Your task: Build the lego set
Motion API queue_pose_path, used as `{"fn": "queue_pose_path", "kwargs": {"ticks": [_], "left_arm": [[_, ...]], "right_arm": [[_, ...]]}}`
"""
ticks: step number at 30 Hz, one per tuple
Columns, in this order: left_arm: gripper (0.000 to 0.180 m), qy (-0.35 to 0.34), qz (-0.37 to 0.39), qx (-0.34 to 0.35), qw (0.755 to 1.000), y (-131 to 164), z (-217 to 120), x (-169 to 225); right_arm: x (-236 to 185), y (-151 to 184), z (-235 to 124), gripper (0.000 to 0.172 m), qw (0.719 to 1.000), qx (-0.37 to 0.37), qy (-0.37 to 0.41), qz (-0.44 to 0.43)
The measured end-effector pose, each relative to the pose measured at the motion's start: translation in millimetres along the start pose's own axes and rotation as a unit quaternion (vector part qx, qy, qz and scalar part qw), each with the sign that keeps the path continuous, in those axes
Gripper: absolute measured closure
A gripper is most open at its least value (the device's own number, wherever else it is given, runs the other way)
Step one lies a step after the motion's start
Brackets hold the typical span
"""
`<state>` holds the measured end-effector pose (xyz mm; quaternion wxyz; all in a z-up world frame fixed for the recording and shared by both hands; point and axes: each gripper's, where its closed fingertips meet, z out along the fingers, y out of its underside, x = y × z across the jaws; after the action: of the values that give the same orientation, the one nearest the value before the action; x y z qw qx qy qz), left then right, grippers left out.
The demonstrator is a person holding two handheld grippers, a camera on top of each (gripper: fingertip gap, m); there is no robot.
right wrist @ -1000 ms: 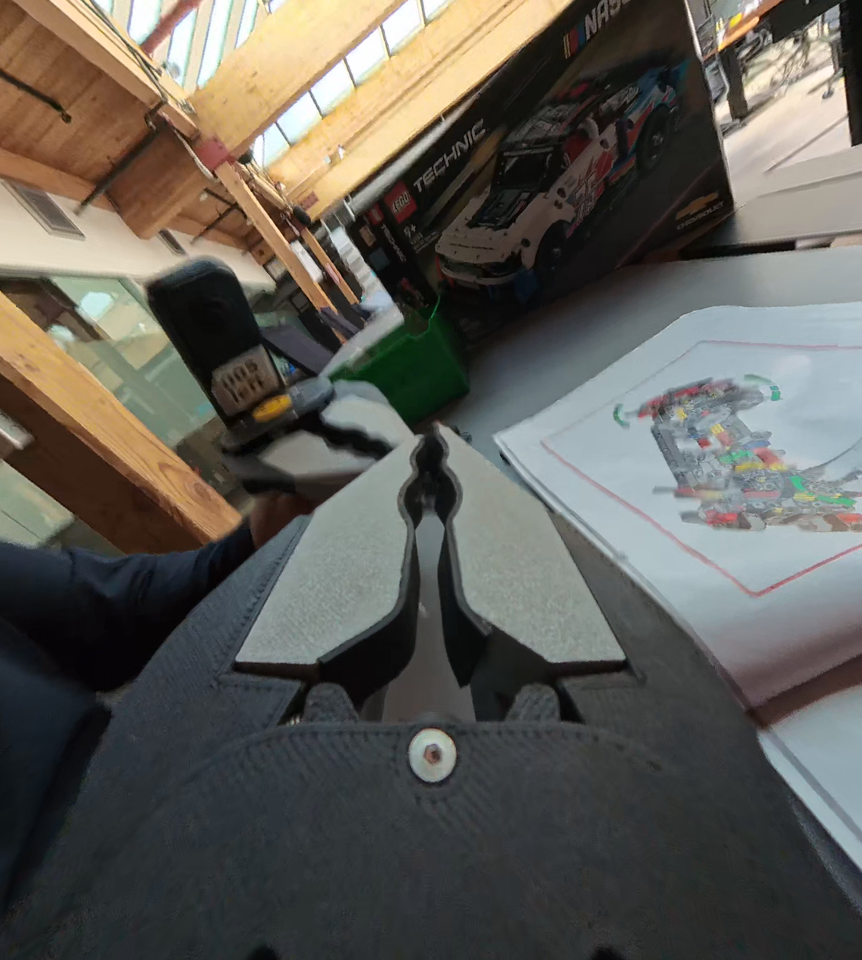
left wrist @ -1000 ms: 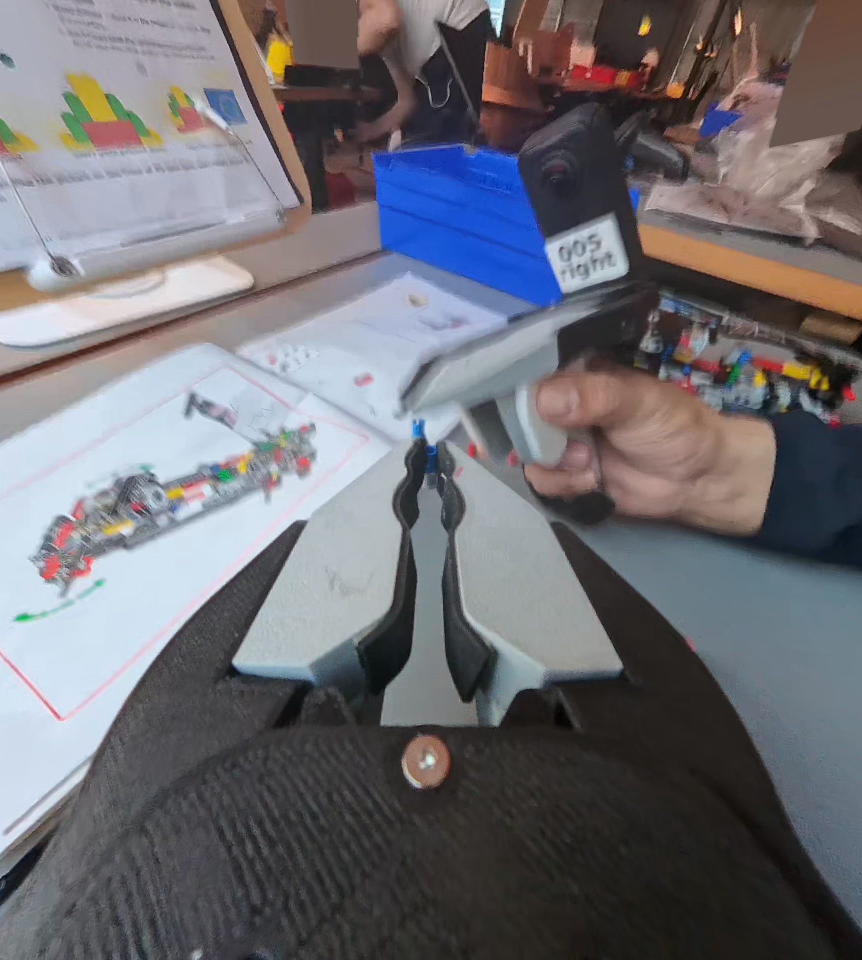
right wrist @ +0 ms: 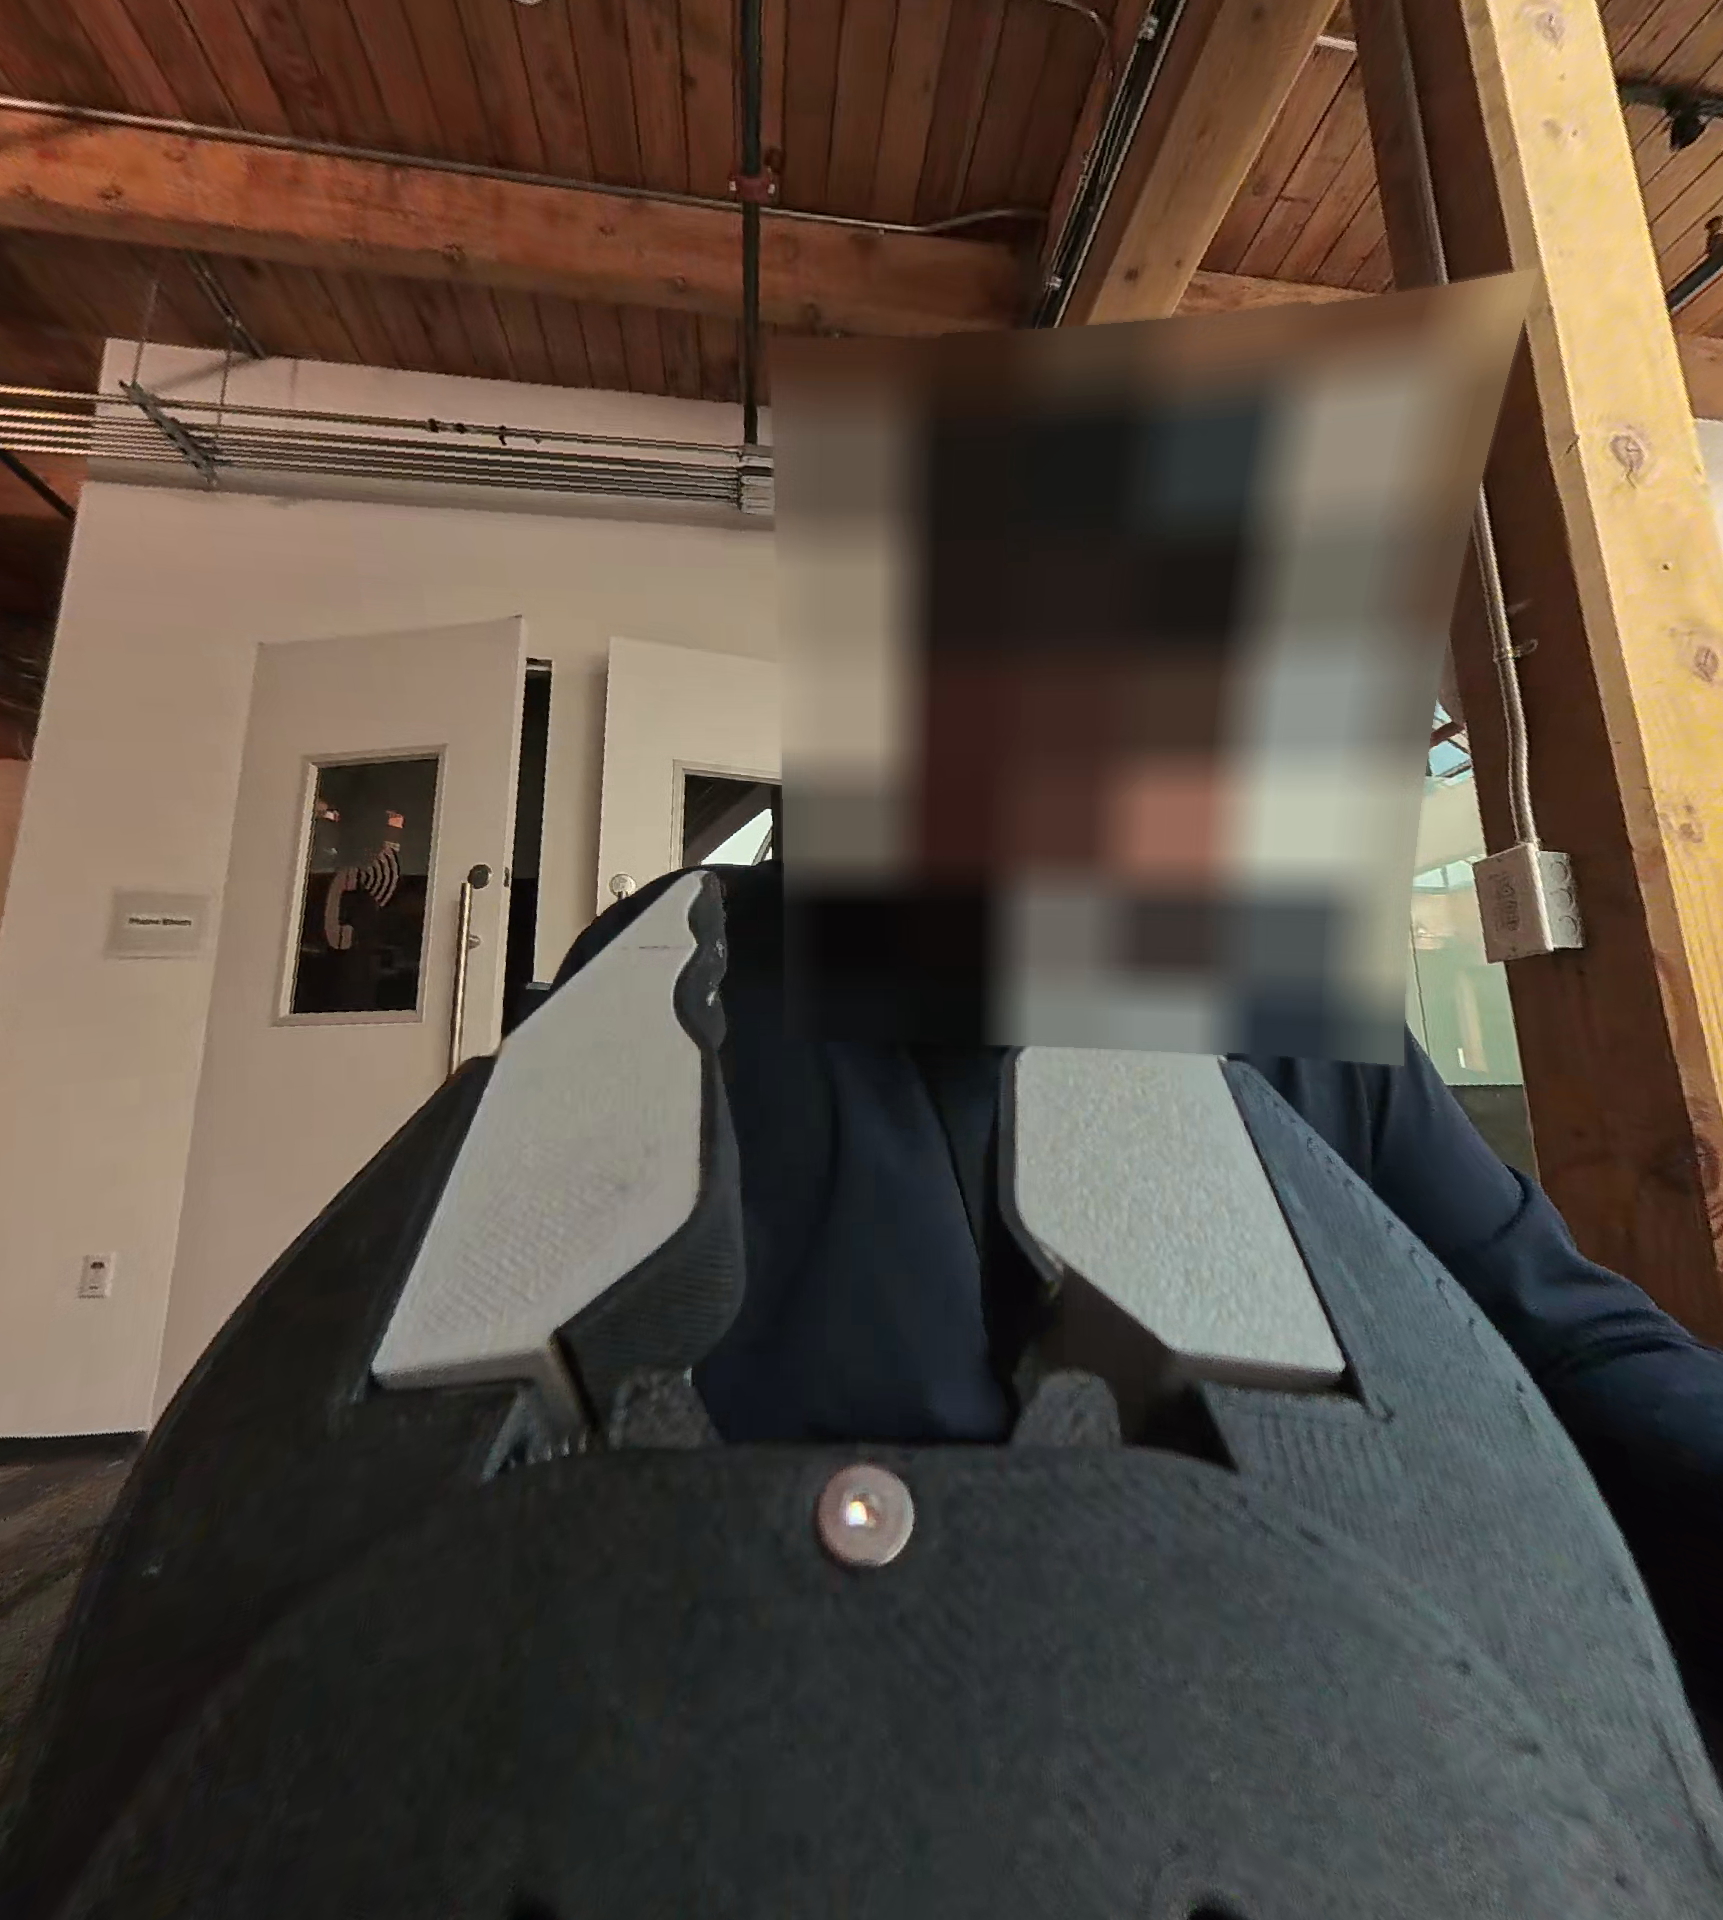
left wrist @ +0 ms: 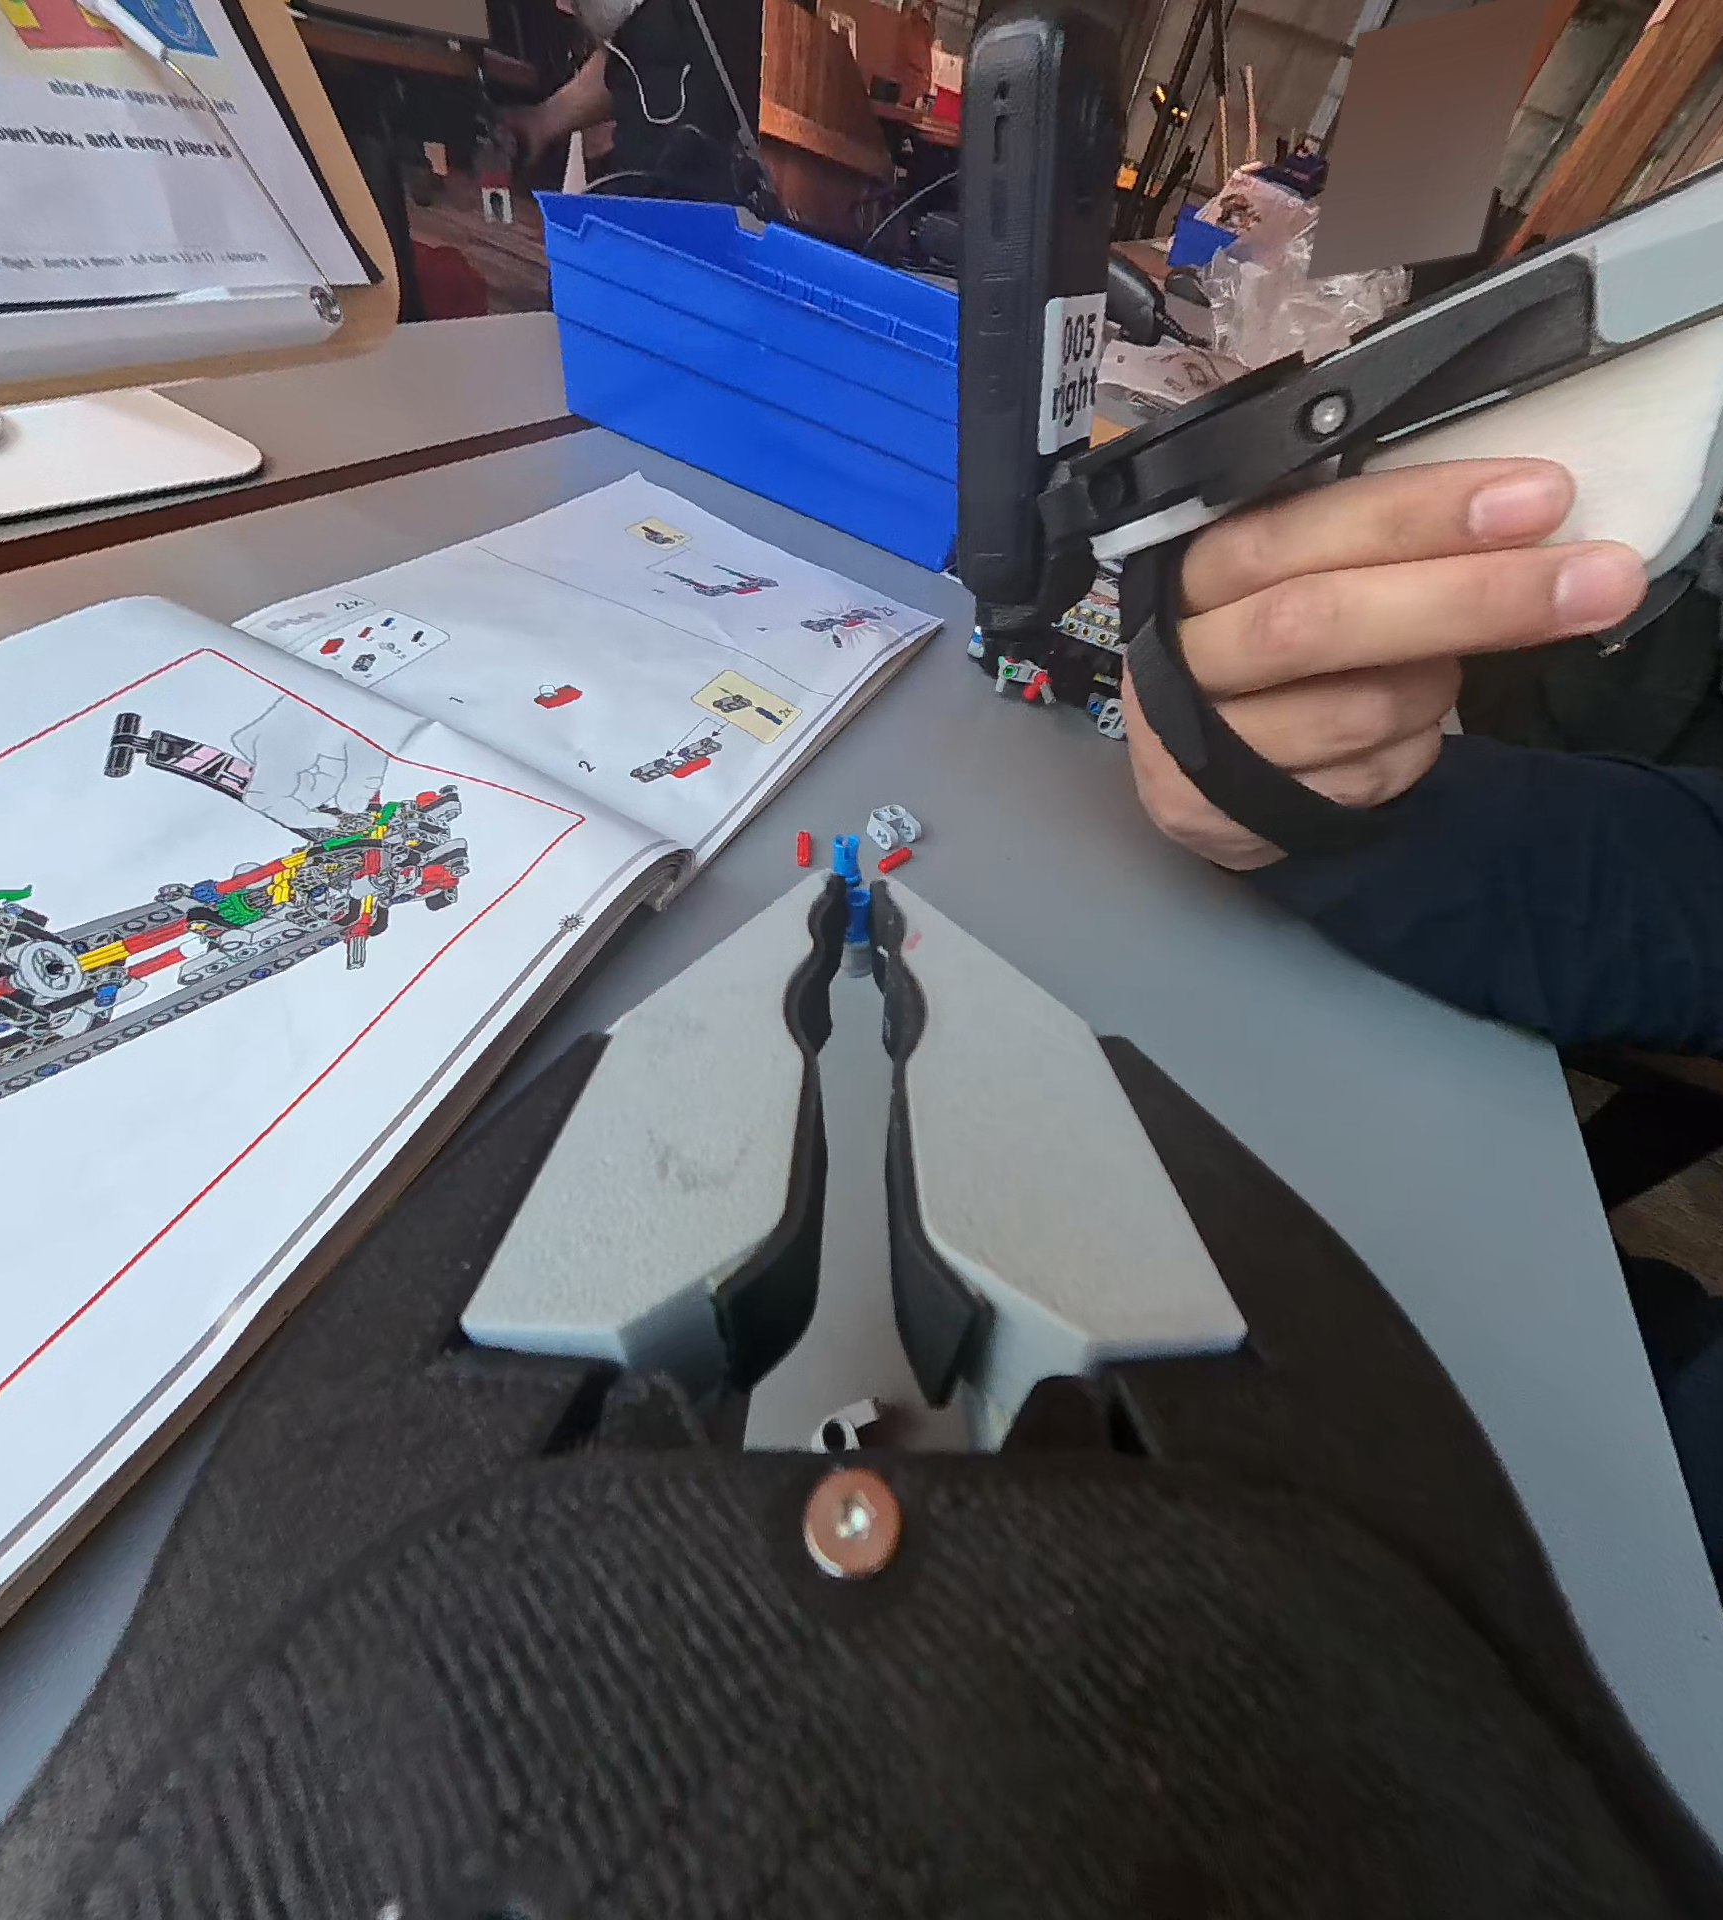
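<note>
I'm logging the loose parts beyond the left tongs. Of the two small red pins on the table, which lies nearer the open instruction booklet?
The left red pin, lying almost lengthwise towards the camera, left of the blue pin. The other red pin lies slanted beside the grey connector, farther from the booklet.

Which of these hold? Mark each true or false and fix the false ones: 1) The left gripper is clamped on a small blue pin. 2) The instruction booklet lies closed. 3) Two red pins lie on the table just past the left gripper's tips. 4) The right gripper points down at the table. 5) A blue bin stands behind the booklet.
1) True: the left gripper has its pads pressed on a blue pin.
2) False: the instruction booklet lies open.
3) True: two red pins lie by a grey connector.
4) False: the right gripper points up and away from the table, toward the ceiling and doors, fingers apart.
5) True: the blue bin stands there.
</note>
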<state>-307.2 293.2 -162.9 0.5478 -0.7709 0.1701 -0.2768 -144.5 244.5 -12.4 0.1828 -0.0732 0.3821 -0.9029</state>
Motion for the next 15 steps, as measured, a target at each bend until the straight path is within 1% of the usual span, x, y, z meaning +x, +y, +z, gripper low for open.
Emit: {"fn": "queue_pose_path", "kwargs": {"ticks": [5,9,10,11,12,13,15], "left_arm": [[0.178,0.001,0.001,-0.013,1.000,5.2,4.1,0.7],[0.178,0.010,0.006,-0.011,1.000,4.4,4.8,4.8],[0.178,0.017,0.005,-0.007,1.000,3.1,4.6,6.8],[0.178,0.033,-0.001,0.000,0.999,1.2,4.0,10.8],[0.178,0.055,-0.013,0.007,0.998,-1.0,3.3,15.6],[0.178,0.070,-0.029,0.016,0.997,-3.4,2.3,18.0],[0.178,0.082,-0.053,0.031,0.995,-6.9,-0.5,16.5]], "right_arm": [[-5.4,-1.0,1.9,0.122,1.000,-0.002,-0.007,-0.003],[1.4,-0.3,0.1,0.121,1.000,-0.003,0.009,0.003],[9.6,1.4,-1.4,0.120,0.999,-0.007,0.035,0.008],[23.5,4.3,-4.9,0.119,0.997,-0.017,0.080,0.009],[41.3,8.1,-11.9,0.119,0.989,-0.034,0.141,0.001],[59.9,9.3,-22.9,0.118,0.976,-0.049,0.210,-0.017],[90.8,9.5,-54.1,0.117,0.933,-0.080,0.347,-0.055]]}}
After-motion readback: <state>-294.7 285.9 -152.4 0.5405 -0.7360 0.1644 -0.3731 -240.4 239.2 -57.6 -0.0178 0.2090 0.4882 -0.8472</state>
